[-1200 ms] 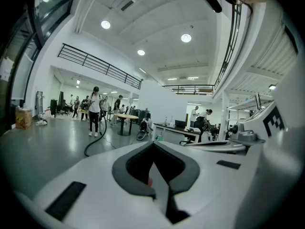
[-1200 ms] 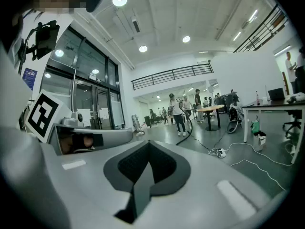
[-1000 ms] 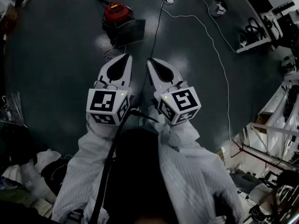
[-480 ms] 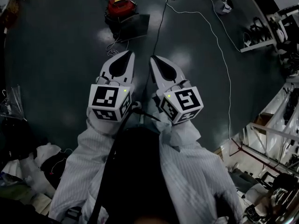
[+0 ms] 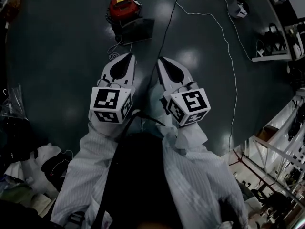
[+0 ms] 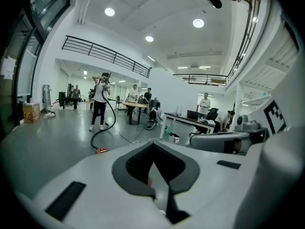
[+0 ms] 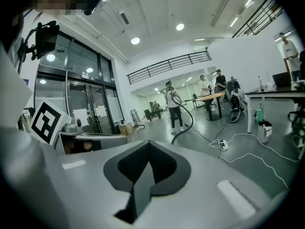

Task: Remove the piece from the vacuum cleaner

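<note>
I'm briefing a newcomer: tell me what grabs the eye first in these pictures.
The white left gripper and right gripper fill the middle of the head view side by side, fingers shut and empty. Ahead of them on the dark floor sits a red vacuum cleaner, not yet touched. A white cable snakes down the right side.

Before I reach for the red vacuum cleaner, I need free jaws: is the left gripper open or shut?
Shut: the left gripper shows its jaws together in its view, nothing between them.
</note>
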A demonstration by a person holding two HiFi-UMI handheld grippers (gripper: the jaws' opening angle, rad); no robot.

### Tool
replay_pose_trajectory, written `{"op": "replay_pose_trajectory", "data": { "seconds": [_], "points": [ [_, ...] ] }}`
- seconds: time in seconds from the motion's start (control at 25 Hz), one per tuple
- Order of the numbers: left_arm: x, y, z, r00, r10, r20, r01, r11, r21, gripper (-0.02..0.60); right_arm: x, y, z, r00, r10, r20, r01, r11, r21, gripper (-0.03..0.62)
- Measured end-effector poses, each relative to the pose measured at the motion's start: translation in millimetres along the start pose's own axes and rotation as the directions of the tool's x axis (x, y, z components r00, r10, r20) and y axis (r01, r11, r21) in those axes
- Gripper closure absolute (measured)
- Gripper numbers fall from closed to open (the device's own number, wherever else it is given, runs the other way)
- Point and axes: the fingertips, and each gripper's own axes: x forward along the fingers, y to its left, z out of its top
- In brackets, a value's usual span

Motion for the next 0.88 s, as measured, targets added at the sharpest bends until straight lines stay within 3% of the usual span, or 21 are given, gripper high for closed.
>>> {"op": "replay_pose_trajectory", "data": {
  "seconds": [0.24,0.44,0.68,0.88],
  "points": [
    [99,36,50,0.990,0.140,-0.003,-0.140,0.990,-0.008,0.578,56,-97,50,0.995,0.068,-0.071,-0.071,0.997,-0.037,0.592],
    [151,67,52,0.968,0.246,-0.044,-0.249,0.965,-0.079,0.578,102,-152,52,0.966,0.162,-0.201,-0.181,0.980,-0.082,0.592],
    [208,103,18,0.951,0.262,-0.165,-0.277,0.957,-0.081,0.578,174,-197,15,0.924,0.196,-0.327,-0.237,0.967,-0.090,0.592],
    [259,169,-13,0.937,0.246,-0.246,-0.262,0.964,-0.034,0.578,260,-219,-27,0.881,0.198,-0.431,-0.269,0.957,-0.110,0.592]
  ]
}}
